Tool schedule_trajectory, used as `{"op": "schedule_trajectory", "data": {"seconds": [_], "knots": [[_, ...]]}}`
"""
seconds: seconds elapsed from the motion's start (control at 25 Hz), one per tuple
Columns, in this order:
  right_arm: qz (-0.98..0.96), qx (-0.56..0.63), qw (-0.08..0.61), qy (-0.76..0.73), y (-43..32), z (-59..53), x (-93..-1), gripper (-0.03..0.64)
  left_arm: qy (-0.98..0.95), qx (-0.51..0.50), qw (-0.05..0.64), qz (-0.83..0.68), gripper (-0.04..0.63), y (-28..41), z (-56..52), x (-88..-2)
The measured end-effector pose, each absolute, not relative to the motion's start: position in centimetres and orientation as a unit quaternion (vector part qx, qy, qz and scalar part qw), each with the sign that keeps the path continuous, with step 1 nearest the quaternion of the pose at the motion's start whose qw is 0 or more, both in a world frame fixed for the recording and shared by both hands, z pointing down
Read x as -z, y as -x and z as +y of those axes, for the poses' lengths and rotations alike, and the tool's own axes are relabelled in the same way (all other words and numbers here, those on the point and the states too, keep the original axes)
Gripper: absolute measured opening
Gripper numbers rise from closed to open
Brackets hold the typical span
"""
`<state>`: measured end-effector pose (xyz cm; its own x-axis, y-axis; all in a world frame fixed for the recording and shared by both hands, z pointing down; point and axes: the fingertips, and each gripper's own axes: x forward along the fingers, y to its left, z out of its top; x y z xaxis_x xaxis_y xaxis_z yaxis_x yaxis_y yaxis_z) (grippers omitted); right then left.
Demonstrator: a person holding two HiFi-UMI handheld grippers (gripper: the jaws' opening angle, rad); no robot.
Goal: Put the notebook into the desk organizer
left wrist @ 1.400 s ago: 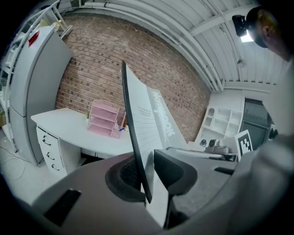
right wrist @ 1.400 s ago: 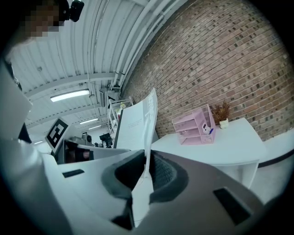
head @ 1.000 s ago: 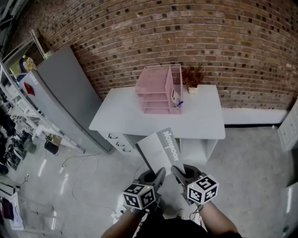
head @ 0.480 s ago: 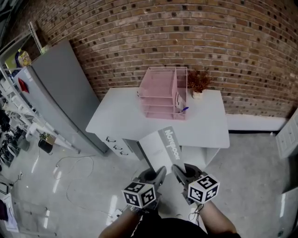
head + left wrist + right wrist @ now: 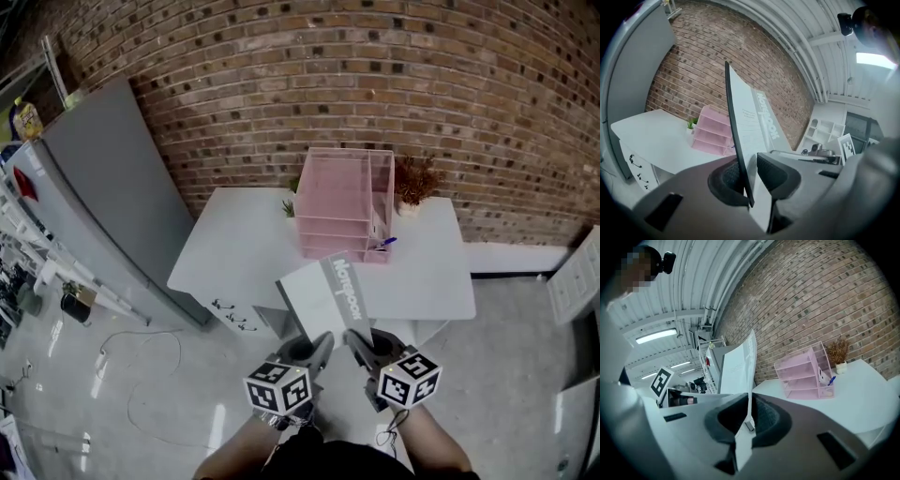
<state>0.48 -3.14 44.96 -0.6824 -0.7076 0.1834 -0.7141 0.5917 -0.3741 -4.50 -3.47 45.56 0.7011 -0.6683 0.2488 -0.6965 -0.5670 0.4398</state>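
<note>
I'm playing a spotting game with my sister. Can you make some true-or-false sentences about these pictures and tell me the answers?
1. The desk organizer is pink. True.
2. The notebook lies inside it. False: it is up in the air, in front of the table.
3. A little plant stands beside the organizer. True.
4. The left claw is empty. False: it pinches the notebook's edge.
5. The wall is brick. True.

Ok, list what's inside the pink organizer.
The desk organizer holds a blue pen and a white item in its side slot. Shelves look bare, though pink walls veil their backs.
</note>
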Motion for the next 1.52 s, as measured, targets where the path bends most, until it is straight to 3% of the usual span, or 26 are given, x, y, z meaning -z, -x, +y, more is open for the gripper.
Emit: {"op": "schedule_trajectory", "data": {"seconds": [0.52, 0.76, 1.52], "knots": [[-0.873, -0.223, 0.005, -0.434, 5.5, -9.8, -45.0, 0.017, -0.902, -0.023, 0.267, -0.339, 0.062, 10.4, -10.6, -45.9], [-0.864, -0.242, -0.007, -0.442, 6.4, -10.8, -45.5, 0.015, -0.903, -0.036, 0.269, -0.333, 0.094, 11.6, -11.7, -46.8], [-0.837, -0.316, -0.052, -0.444, 2.3, -16.0, -48.6, 0.012, -0.886, -0.066, 0.309, -0.340, 0.121, 9.7, -16.8, -51.0]]}}
